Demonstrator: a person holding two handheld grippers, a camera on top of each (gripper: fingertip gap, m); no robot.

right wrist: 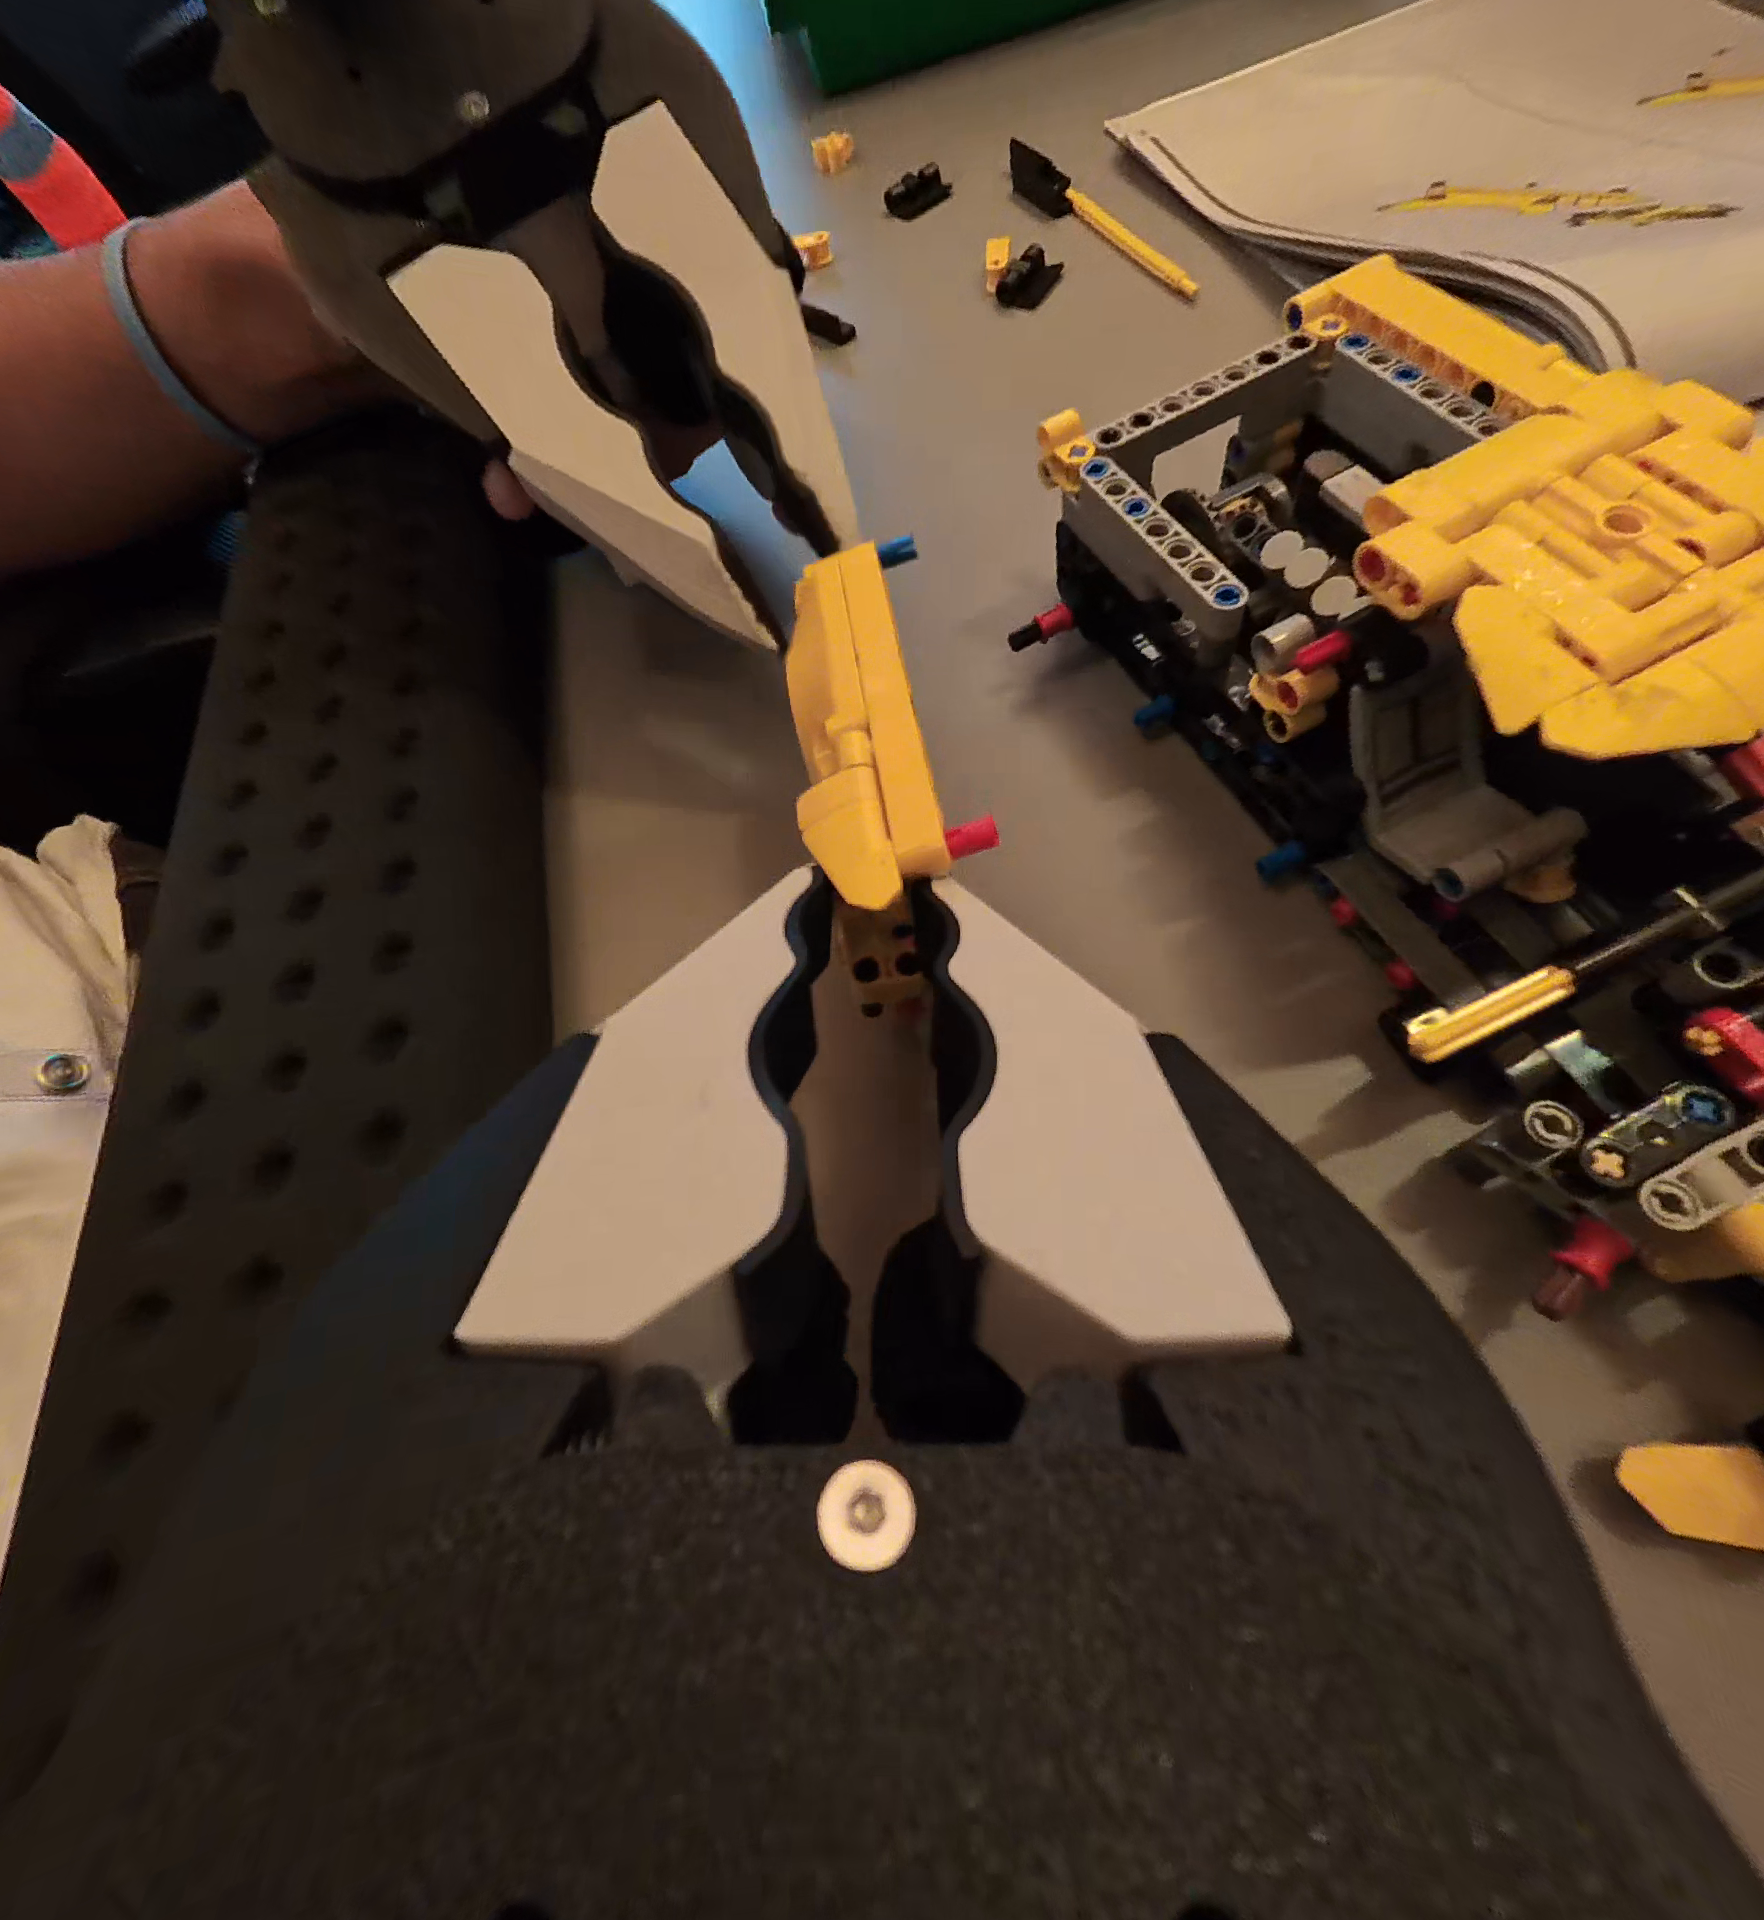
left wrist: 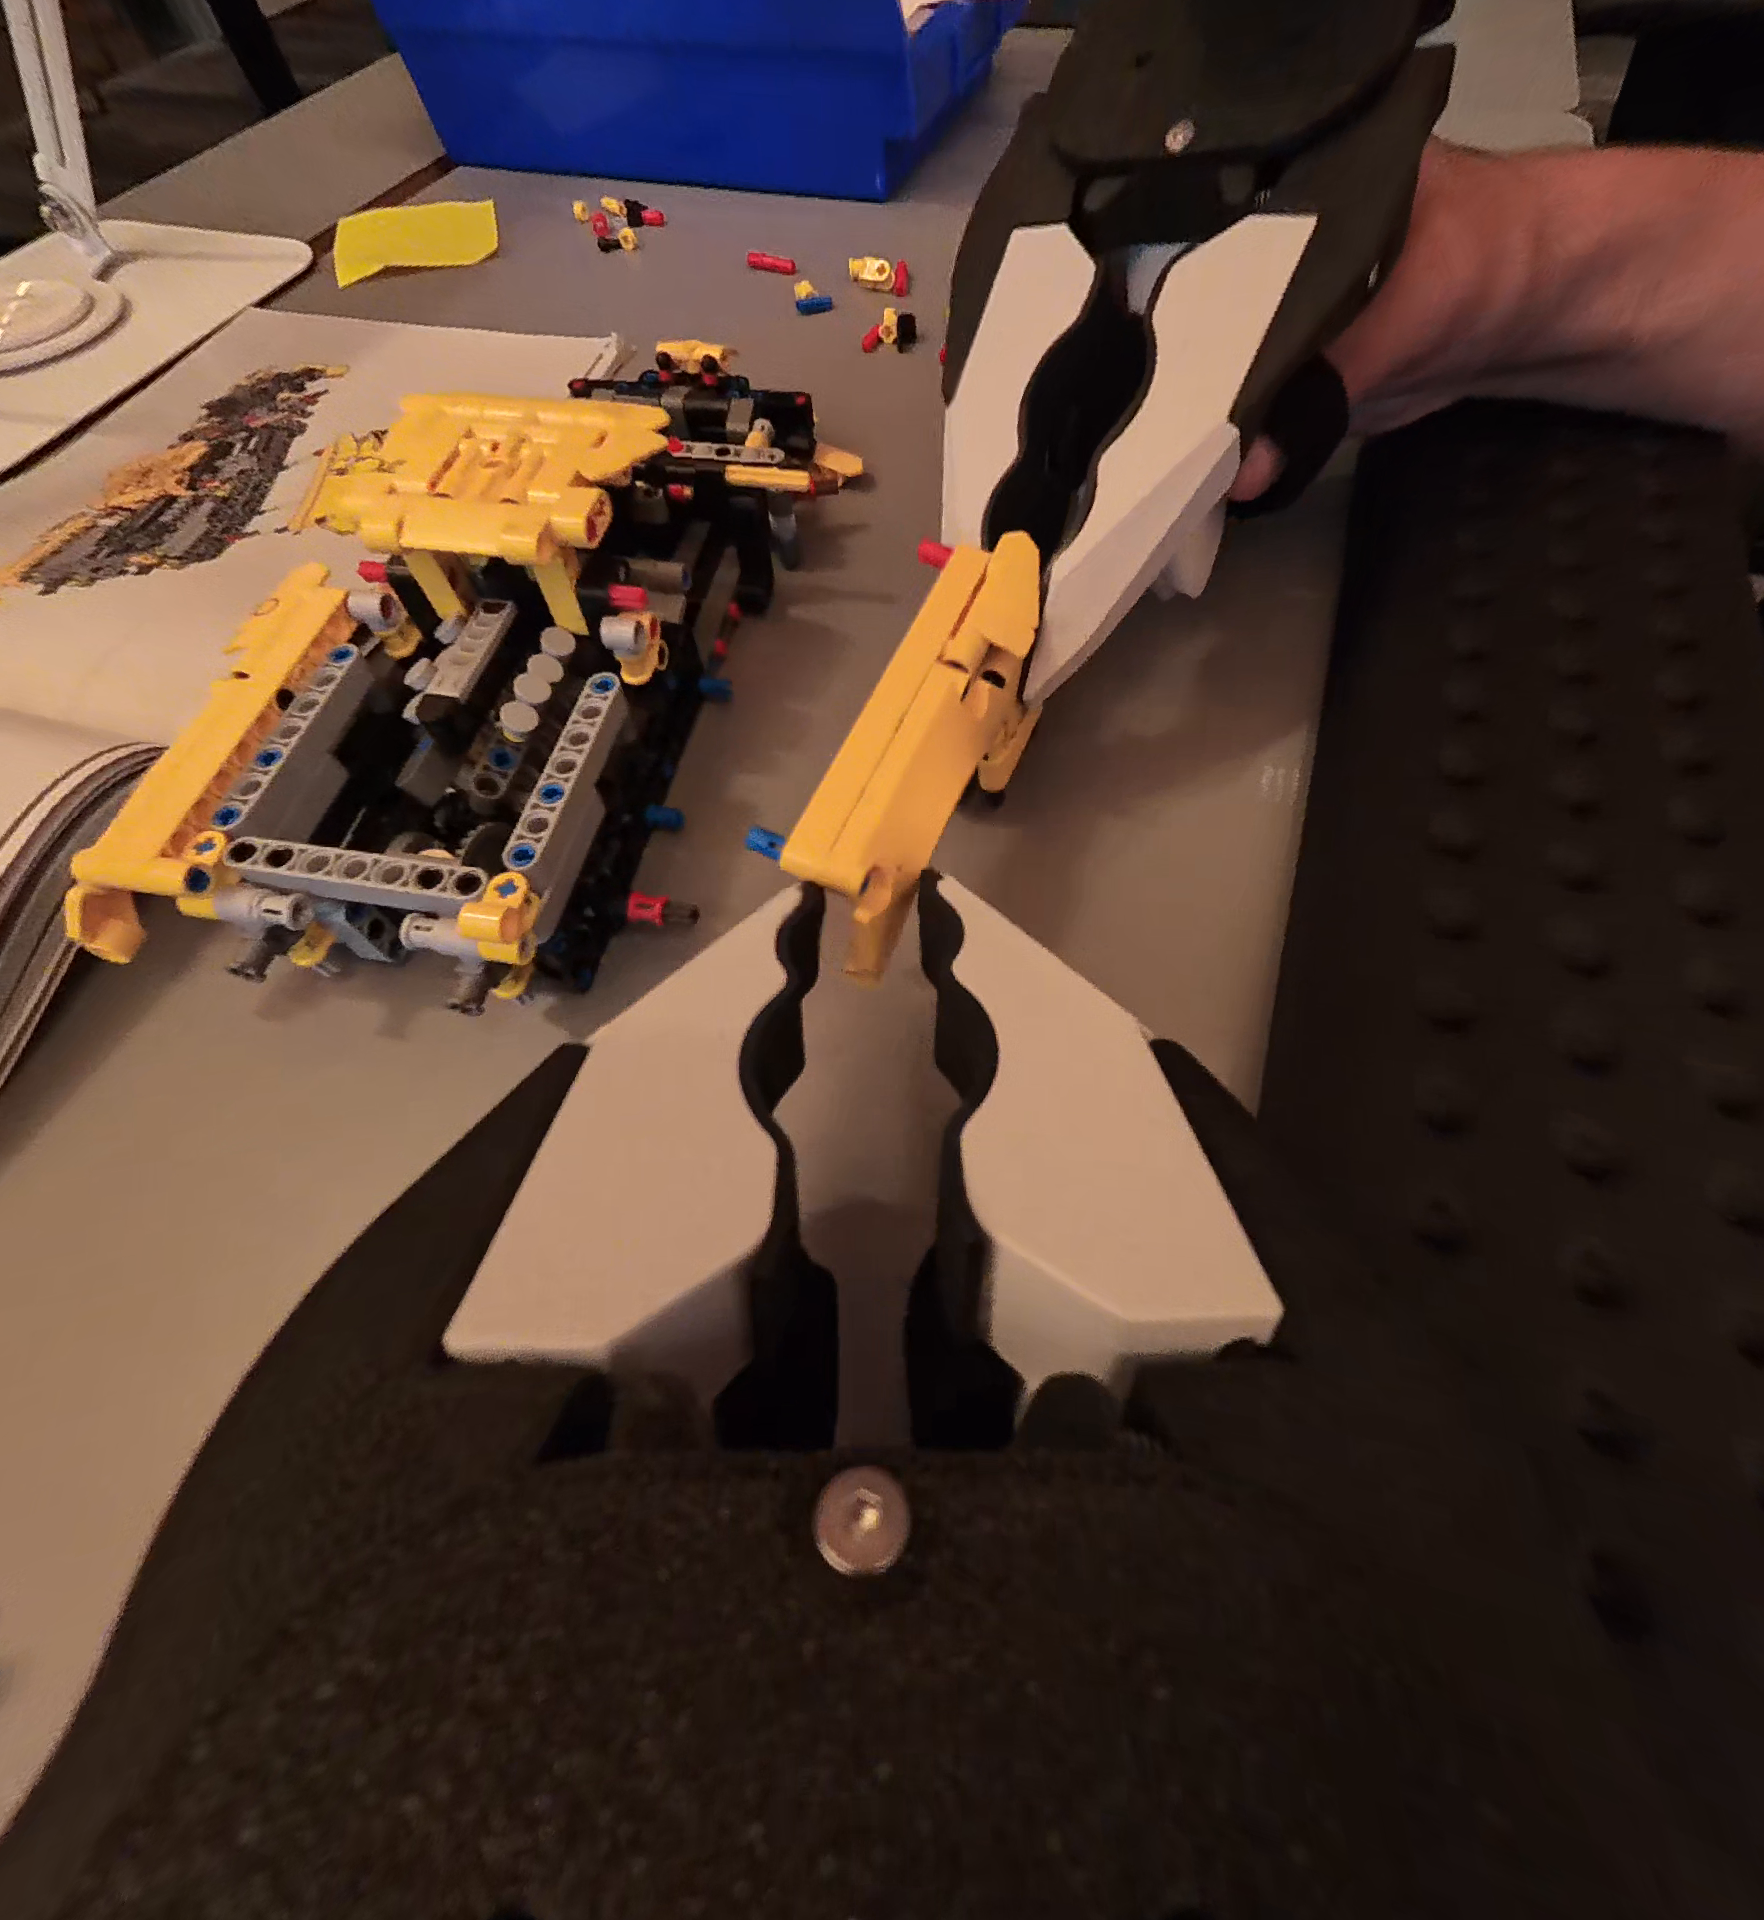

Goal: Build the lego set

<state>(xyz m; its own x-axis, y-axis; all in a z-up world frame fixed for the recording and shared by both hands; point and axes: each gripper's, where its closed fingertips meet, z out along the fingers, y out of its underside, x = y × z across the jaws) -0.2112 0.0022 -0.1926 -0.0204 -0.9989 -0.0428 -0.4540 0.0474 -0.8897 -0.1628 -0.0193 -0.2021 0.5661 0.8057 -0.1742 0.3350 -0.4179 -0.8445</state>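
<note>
I have the yellow panel assembly point(left wrist: 919, 727) pinched at both ends, lifted off the grey table point(left wrist: 234, 1195), in the middle of both frames. My left tool point(left wrist: 862, 904) is nearly closed on a narrow yellow tab that sticks out of the panel's near end; my right tool point(right wrist: 867, 914) is closed narrow on the perforated yellow beam under the other end, and from the left wrist view it comes down from the upper right.

I judge the piece light and stiff along its length, but it is made of clipped plates, so a twist between my two tools could pop a seam (the middle clip looks the weakest spot to me). The plastic is smooth and the tabs are thin, so the hold is small; gripping the beam with the holes seems the surer of the two. The red pin point(right wrist: 971, 836) and the blue pin point(right wrist: 897, 549) jut from the side toward the car, and I would keep the tool fingers off them, since they look meant to plug in.

The partly built yellow and black car point(left wrist: 442, 686) sits at left centre of the left wrist view, beside the open instruction booklet point(left wrist: 78, 582). Loose small parts point(left wrist: 805, 275) lie toward the top, near a blue bin point(left wrist: 691, 83).
</note>
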